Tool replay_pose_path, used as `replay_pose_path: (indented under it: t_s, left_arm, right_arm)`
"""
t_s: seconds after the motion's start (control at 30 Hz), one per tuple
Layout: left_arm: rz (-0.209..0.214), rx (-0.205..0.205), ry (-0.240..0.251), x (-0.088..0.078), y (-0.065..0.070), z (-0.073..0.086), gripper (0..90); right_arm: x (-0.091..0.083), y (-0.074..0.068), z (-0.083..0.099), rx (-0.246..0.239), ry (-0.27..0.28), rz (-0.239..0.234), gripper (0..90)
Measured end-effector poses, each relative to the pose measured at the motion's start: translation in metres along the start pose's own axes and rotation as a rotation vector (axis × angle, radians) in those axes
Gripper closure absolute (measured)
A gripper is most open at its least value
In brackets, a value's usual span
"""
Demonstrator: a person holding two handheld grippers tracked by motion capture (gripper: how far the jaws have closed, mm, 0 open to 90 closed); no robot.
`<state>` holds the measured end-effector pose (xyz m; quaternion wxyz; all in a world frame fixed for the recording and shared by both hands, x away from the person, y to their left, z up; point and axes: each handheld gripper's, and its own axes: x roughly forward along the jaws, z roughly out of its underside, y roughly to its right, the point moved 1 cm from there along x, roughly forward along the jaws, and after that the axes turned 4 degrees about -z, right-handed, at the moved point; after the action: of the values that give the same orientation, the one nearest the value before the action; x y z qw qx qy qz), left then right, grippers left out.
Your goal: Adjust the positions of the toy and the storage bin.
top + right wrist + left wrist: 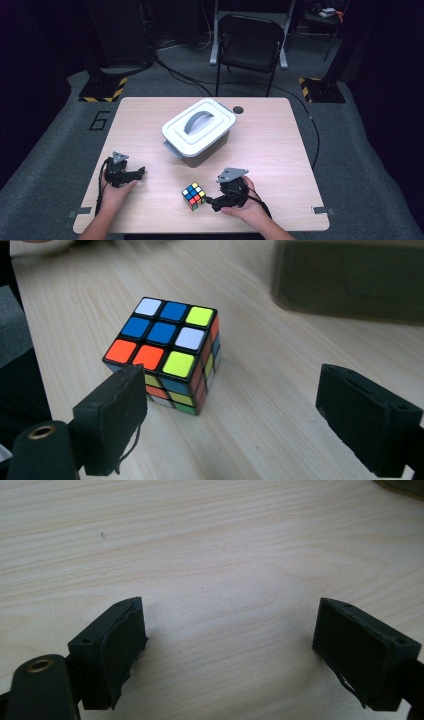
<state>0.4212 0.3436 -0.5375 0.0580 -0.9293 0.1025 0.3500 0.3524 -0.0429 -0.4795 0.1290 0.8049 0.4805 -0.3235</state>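
Pale wood surface [270, 140], dark room behind. Right tool [210, 202] wide open, gripping nothing, aimed left at the cube [193, 195] just beside its tips, cube resting free near the front edge; right hand [245, 202] low, nearer by far. Left tool [140, 172] likewise open and empty, well apart at the left. Lidded bin [199, 131] beyond, mid-surface.

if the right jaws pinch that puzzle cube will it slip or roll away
Probably not roll: the puzzle cube sits flat on one face on the table. Its flat, hard-looking sides should suit the open right gripper. The glossy stickers might slip a little, and an off-centre pinch could perhaps twist a layer.
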Motion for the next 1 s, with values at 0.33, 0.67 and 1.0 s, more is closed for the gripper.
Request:
replay_pose_path:
  t_s: [0.33, 0.67, 1.0]
  left_arm:
    - [0.001, 0.0, 0.0, 0.0, 0.0, 0.0, 13.6]
    - [0.001, 0.0, 0.001, 0.0, 0.0, 0.0, 13.6]
    - [0.001, -0.001, 0.0, 0.0, 0.0, 0.0, 13.6]
  right_arm:
    - [0.017, -0.016, -0.007, -0.021, -0.013, -0.045, 11.6]
    - [0.034, -0.027, -0.012, -0.054, -0.035, -0.078, 11.7]
    - [0.043, -0.027, -0.012, -0.059, -0.035, -0.055, 18.4]
